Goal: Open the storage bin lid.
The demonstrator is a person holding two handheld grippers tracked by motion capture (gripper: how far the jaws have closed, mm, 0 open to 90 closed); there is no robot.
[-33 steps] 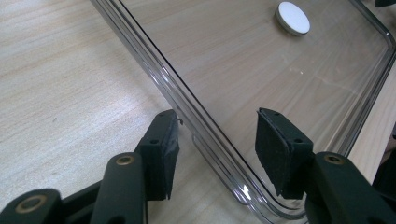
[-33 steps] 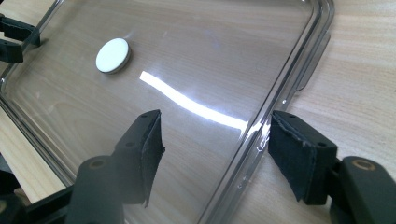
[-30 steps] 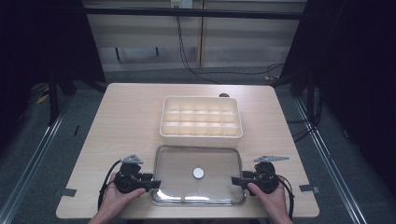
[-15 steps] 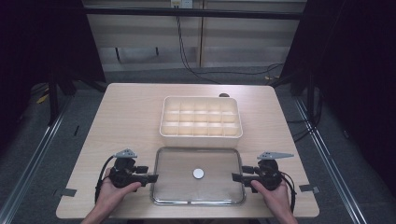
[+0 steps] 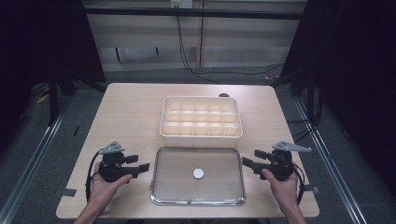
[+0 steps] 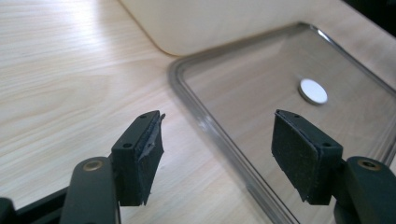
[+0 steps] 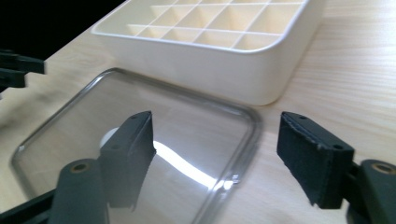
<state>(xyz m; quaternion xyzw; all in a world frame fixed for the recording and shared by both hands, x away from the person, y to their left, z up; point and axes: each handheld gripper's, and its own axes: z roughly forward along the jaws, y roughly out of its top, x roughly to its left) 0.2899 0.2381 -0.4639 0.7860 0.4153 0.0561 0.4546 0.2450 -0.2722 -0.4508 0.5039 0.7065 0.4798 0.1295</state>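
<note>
**Clear lid flat on tabletop, tongs flanking it**

High view: we see the clear lid [image 5: 197, 176] lying flat near the front edge of the tabletop [image 5: 126, 112], a white disc [image 5: 198, 173] at its centre. Just behind it sits the cream compartment box [image 5: 201, 122], uncovered. The left tongs [image 5: 142, 167] hang off the lid's left edge, the right tongs [image 5: 246, 163] off its right edge; neither touches it.

Left gripper view: left tongs [image 6: 217, 154] stand apart, gripping nothing, the lid's rim [image 6: 205, 126] running between the two pads.

Right gripper view: right tongs [image 7: 217, 156] also apart and holding nothing, the lid's near corner [image 7: 247, 122] between them, the box [image 7: 219, 60] beyond.

We judge this the approach step, before any grasp. The next move calls for both tongs to drop onto opposite rims, close together, then lift level toward the box.
</note>
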